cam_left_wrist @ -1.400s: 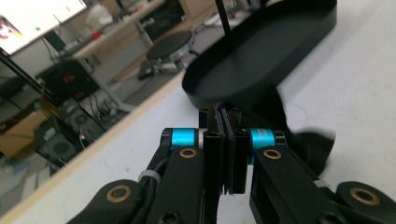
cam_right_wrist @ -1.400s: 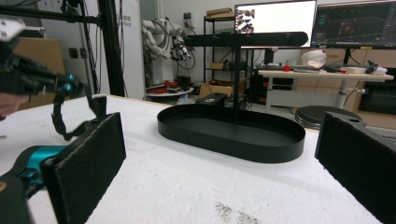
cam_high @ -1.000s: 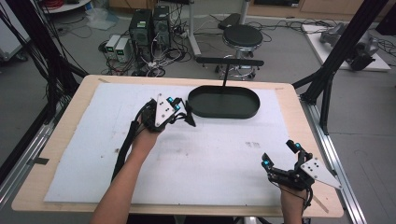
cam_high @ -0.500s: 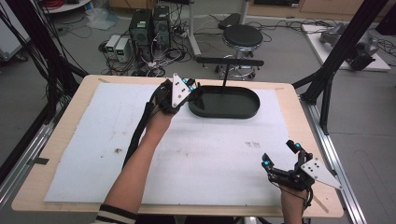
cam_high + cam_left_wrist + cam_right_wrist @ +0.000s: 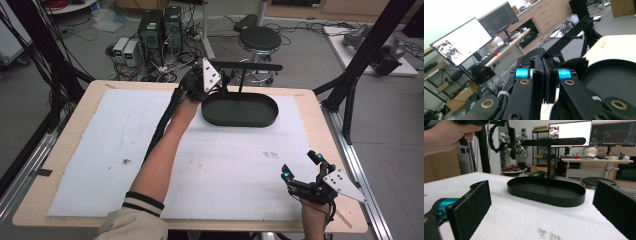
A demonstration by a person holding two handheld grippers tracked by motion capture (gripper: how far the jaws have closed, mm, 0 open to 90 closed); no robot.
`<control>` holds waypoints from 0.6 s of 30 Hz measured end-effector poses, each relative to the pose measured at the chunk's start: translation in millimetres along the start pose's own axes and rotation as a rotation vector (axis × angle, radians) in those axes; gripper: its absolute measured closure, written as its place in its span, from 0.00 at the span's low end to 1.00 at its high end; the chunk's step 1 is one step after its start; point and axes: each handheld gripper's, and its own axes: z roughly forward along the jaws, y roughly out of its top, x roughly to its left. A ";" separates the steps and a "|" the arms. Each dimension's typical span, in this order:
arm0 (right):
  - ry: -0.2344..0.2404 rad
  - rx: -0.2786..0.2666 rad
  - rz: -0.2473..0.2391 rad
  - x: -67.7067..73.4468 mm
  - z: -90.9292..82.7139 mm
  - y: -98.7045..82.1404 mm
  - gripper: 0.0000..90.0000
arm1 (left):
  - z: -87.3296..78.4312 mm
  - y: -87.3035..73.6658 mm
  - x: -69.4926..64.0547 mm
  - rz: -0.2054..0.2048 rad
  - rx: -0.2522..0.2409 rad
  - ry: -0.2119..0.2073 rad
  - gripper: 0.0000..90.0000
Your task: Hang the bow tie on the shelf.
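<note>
sitting bare: black oval tray [image 5: 240,111]; left tool [image 5: 218,83] pressed together, right tool [image 5: 300,167] apart.

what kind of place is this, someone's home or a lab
Most likely a lab or workshop for recording manipulation: desktop computers with tangled cables sit on the floor, monitors stand on desks behind the table, and black frame struts surround it.

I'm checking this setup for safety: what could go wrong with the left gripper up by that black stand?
The left gripper, jaws shut and empty, is raised beside the stand's crossbar; a careless swing could knock it and tip the oval tray. Its trailing cable might snag on the table edge.
</note>
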 end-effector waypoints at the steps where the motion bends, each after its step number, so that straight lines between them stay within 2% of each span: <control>1: 0.000 0.002 0.001 0.0 0.1 -0.2 0.01 | 4.1 0.6 0.4 0.004 0.004 0.000 0.97; 6: 0.001 0.006 0.004 0.0 0.8 -0.8 0.01 | 23.7 -0.6 3.2 0.010 0.019 0.022 0.97; 9: 0.005 0.007 0.004 0.1 1.0 -0.8 0.01 | 33.6 -2.9 6.7 0.015 0.044 0.034 0.97; 14: 0.005 0.003 0.002 -1.0 1.1 -0.8 0.01 | 46.7 -3.5 12.5 0.016 0.046 0.055 0.97; 18: 0.006 0.006 0.007 -0.7 0.9 -0.9 0.01 | 55.6 -7.4 15.8 0.022 0.074 0.070 0.97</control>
